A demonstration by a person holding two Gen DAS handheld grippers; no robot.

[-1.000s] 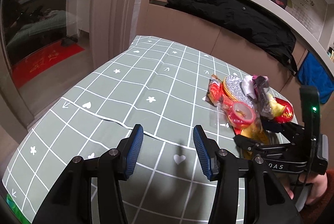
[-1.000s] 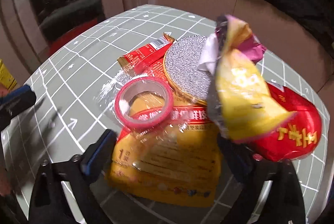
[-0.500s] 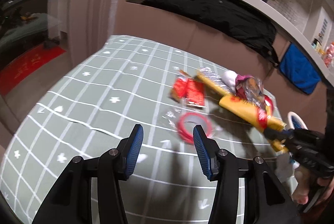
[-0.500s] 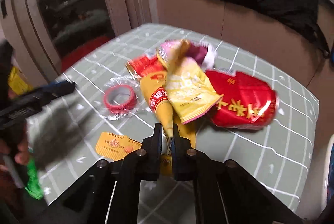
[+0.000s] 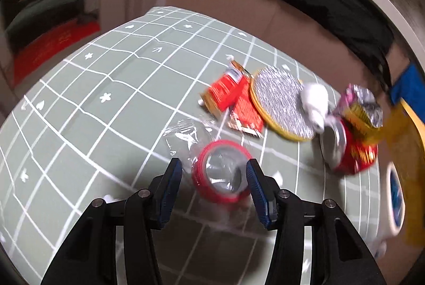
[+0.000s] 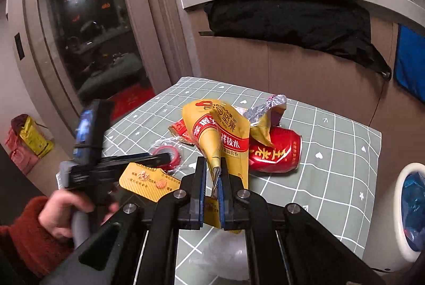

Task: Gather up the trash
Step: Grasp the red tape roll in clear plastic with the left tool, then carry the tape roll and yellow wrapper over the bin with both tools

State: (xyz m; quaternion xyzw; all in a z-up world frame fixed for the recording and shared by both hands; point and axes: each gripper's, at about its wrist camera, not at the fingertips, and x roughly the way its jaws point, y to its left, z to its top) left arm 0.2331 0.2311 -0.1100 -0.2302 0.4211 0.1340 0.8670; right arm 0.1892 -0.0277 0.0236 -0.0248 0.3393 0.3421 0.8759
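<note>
One tape roll [image 5: 221, 173], one can [image 6: 275, 150], two grippers.

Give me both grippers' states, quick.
Left gripper: jaws opening, astride the red tape roll, pads not pressing it.
Right gripper: shut on the yellow snack bag.

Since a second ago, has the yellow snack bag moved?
Yes. The yellow snack bag, then flat on the checked tablecloth under the tape roll, now hangs lifted, pinched in the right tool.

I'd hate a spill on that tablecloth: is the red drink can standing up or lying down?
Lying on its side: the red can rests lengthwise on the tablecloth, its silver end facing sideways.
</note>
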